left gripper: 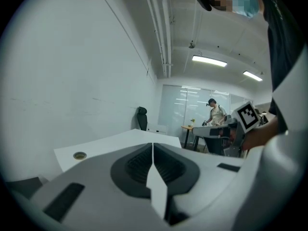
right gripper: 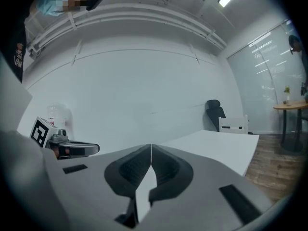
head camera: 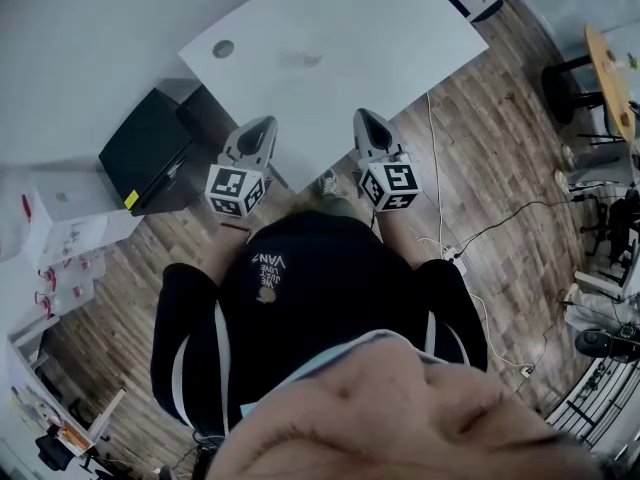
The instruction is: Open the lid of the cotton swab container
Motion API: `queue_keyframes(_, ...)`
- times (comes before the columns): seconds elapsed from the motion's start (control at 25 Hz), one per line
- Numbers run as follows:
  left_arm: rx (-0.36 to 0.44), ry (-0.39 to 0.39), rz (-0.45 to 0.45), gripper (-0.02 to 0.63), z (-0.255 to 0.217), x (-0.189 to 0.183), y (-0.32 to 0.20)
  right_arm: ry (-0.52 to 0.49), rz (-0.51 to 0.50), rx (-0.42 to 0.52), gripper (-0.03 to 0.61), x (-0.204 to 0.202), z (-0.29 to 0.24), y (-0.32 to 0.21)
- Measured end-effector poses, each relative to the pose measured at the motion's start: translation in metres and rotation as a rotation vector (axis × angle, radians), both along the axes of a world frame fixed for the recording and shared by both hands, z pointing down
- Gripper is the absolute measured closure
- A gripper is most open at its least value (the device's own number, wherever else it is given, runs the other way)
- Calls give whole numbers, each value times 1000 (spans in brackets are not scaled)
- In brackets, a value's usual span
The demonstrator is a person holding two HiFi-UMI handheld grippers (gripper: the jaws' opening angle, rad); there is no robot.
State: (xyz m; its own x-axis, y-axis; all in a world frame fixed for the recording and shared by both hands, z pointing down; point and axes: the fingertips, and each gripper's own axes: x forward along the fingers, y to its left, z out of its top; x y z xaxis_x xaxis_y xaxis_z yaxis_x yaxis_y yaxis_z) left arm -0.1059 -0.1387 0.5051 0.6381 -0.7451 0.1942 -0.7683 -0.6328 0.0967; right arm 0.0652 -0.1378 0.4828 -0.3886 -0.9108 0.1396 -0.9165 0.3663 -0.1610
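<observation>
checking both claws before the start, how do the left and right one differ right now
The left claw sits nearer the black cabinet; the right claw sits nearer the white cable on the floor. The left claw's tip leans rightward, the right claw's leftward, so they converge. Shared: both are shut on nothing and aimed at the white table. No swab container shows.

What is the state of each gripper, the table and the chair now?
Left gripper: shut, nothing between its jaws.
Right gripper: shut, nothing between its jaws.
Table: upright; no swab container shows on it.
Chair: upright, nobody in it.
</observation>
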Motion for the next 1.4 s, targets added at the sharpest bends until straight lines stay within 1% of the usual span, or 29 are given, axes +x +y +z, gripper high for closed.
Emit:
queue_keyframes(0.24, 38, 48, 12, 595, -7, 23, -26, -13, -46, -9, 566, 11, 3, -36)
queue_keyframes(0.4, 33, 13, -9, 595, -1, 31, -43, -22, -81, -12, 566, 13, 6, -57)
queue_keyframes(0.6, 40, -1, -21, 595, 0, 43, -59, -23, -112, -16, 566, 20, 8, -75)
queue_keyframes(0.8, 51, 6, -43, 595, 3, 53, -76, -14, -143, -16, 566, 26, 13, -90)
queue_keyframes(1.24, 24, 10, -74, 595, 21, 69, -105, 0, -190, -27, 566, 36, 21, -115)
queue_keyframes(1.4, 13, -3, -91, 595, 31, 70, -118, 3, -206, -30, 566, 37, 23, -125)
